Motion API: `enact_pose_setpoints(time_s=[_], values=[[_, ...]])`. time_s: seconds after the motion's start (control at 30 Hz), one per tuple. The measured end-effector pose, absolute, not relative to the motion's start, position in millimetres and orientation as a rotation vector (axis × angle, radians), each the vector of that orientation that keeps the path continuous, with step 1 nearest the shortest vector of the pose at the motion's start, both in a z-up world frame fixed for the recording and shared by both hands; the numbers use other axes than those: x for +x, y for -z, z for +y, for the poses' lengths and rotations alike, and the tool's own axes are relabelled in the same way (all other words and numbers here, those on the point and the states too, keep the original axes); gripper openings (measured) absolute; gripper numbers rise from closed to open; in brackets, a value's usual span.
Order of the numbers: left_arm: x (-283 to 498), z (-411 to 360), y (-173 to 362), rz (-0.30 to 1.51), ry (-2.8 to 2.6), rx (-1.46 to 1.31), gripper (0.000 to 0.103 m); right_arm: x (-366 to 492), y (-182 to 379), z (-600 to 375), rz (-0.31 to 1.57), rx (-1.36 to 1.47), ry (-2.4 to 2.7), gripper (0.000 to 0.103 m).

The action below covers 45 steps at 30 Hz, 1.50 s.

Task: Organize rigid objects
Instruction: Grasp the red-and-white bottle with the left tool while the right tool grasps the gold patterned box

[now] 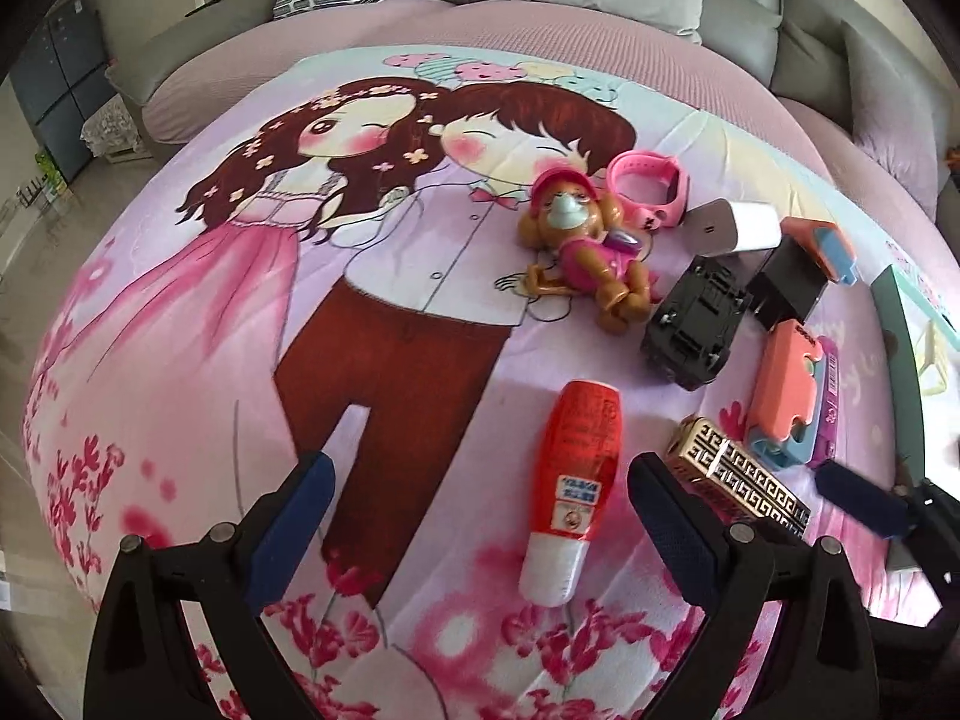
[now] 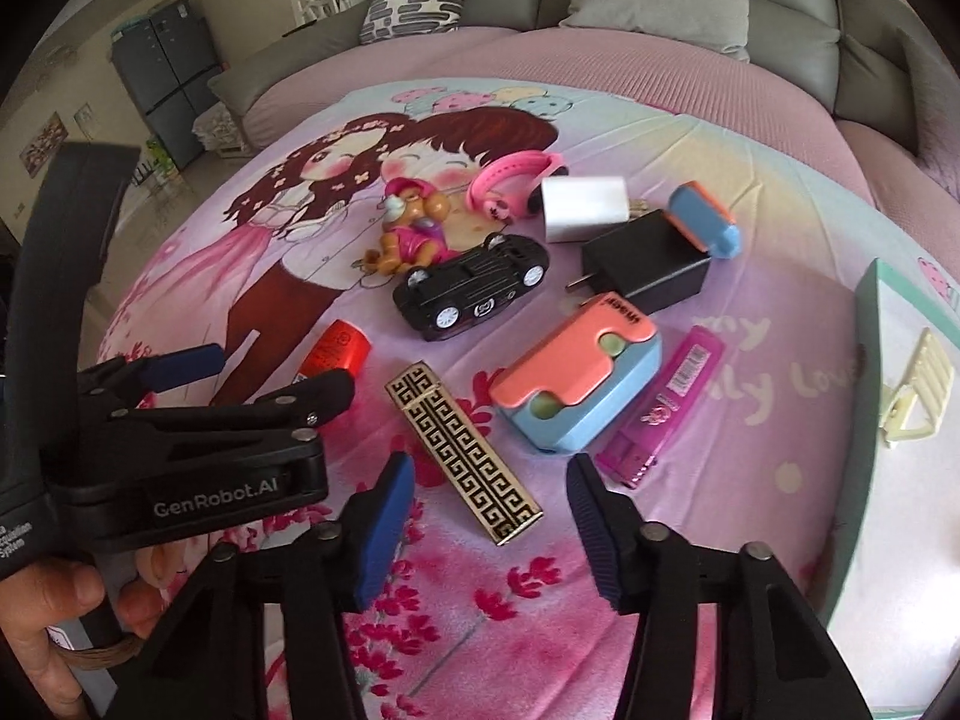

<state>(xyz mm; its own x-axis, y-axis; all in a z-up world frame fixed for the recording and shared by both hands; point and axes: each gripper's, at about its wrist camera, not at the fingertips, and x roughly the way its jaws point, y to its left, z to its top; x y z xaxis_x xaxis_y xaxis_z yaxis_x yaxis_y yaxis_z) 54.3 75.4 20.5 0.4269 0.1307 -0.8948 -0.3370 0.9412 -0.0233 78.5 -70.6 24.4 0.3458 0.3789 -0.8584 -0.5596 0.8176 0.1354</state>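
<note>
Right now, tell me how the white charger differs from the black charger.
The white charger is pale with rounded edges; the black charger is dark and boxier. The white one lies farther from the grippers, next to the pink watch; the black one lies nearer, its prongs pointing toward the toy car. Both lie flat on the blanket, corners nearly meeting.

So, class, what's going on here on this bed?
A person is sorting small objects on a cartoon-print blanket with a hand-held claw in each hand. The right claw is open, hanging just above the gold patterned lighter without gripping it. The left claw is open and empty near the red bottle. The toy car, chargers and puppy figure lie untouched.
</note>
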Motion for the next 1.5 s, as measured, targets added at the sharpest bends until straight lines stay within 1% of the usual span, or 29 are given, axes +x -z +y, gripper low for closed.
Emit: enact_pose_setpoints(time_s=[0.07,0.17,0.43,0.5,0.7,0.8,0.9,1.0,1.13,1.27,1.47,1.5], values=[[58,74,-18,1.094,-0.283,-0.204,0.097,80,-20,-68,1.065,-0.192,-0.623,0.050],[61,75,-15,1.099,-0.259,-0.222,0.080,80,-17,-64,1.064,-0.199,-0.626,0.049],[61,73,-14,1.090,-0.245,-0.217,0.078,83,-11,-52,1.044,-0.226,-0.620,0.049],[60,75,-14,1.088,-0.252,-0.218,0.066,83,-11,-51,1.038,-0.221,-0.619,0.049],[56,84,-15,1.076,-0.262,-0.245,0.056,81,-14,-48,1.042,-0.248,-0.636,0.049],[54,87,-16,1.072,-0.262,-0.257,0.052,80,-17,-51,1.071,-0.204,-0.670,0.049],[53,89,-16,1.070,-0.261,-0.264,0.051,77,-19,-51,1.082,-0.185,-0.701,0.049],[51,90,-17,1.070,-0.260,-0.267,0.050,76,-19,-49,1.088,-0.178,-0.722,0.042],[50,91,-17,1.069,-0.258,-0.271,0.049,77,-18,-47,1.087,-0.171,-0.712,0.041],[50,90,-17,1.071,-0.257,-0.266,0.049,81,-14,-43,1.079,-0.184,-0.686,0.038],[52,87,-14,1.078,-0.262,-0.238,0.049,79,-10,-36,1.046,-0.232,-0.664,0.038],[52,87,-14,1.077,-0.261,-0.238,0.049,79,-10,-36,1.041,-0.238,-0.661,0.035]])
